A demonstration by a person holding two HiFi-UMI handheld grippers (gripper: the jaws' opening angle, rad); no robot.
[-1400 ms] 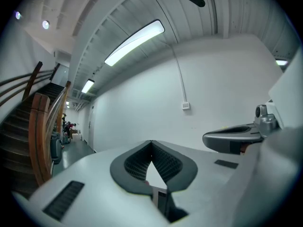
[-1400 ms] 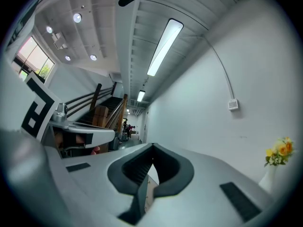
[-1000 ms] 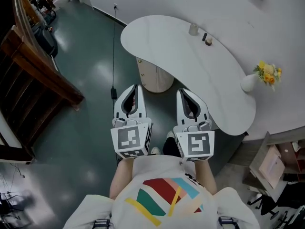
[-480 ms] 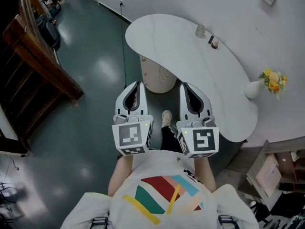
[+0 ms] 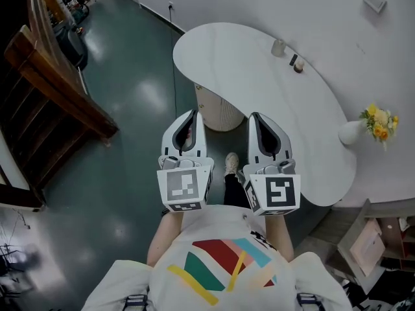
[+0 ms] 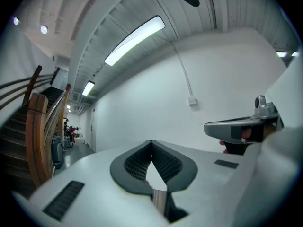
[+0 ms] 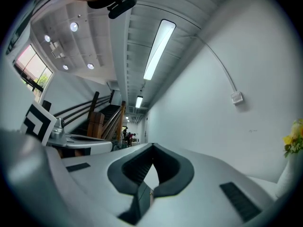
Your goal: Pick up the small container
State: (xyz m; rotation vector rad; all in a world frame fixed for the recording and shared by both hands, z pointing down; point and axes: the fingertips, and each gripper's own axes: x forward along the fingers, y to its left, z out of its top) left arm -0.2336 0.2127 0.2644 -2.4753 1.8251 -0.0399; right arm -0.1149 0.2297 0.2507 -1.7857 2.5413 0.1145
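At one o'clock from the left gripper and right gripper, the small container stands on the white table, well apart; we hold both level, jaws closed and empty, pending approach

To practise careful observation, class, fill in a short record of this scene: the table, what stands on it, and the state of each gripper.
table: white, curved
small container: beige, upright near the table's far edge, untouched
vase: white, with yellow flowers, at the table's right end
left gripper: fingers together, empty, far from the container
right gripper: fingers together, empty, beside the left one
staircase: wooden, at the left
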